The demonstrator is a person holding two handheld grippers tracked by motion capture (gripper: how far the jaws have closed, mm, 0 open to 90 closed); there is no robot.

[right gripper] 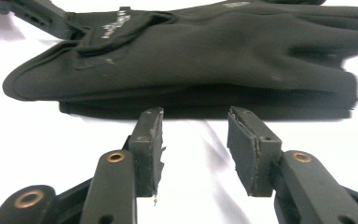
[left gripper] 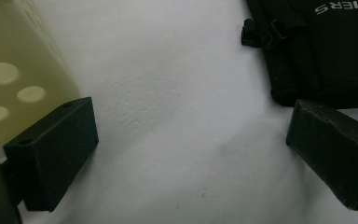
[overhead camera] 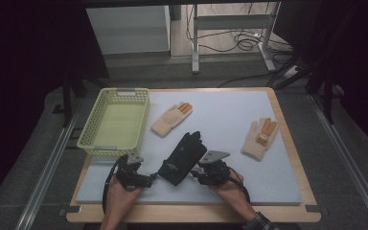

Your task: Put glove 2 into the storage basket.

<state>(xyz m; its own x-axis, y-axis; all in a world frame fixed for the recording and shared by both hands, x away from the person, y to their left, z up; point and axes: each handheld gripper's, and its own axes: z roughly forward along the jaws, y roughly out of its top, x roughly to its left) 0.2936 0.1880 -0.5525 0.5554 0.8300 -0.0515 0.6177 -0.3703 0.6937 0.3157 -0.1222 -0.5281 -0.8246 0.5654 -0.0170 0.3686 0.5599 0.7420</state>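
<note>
A black glove point(overhead camera: 184, 157) lies flat on the white mat point(overhead camera: 230, 120), fingers pointing away from me. My left gripper point(overhead camera: 152, 178) rests at the glove's cuff on its left side, and my right gripper point(overhead camera: 196, 173) sits at the cuff's right edge. In the left gripper view, that gripper point(left gripper: 191, 112) stands wide open over bare mat, with the glove point(left gripper: 326, 46) just beyond its right jaw. In the right gripper view, that gripper point(right gripper: 196, 116) is open with nothing between its pads, and its tips stop just short of the glove's point(right gripper: 205, 56) edge.
A yellow-green mesh basket point(overhead camera: 115, 143) stands at the mat's left, close to my left gripper; its wall point(left gripper: 14, 70) is beside the left jaw. Two cream gloves with orange fingertips lie farther out, one mid-mat point(overhead camera: 171, 118) and one at the right point(overhead camera: 259, 139).
</note>
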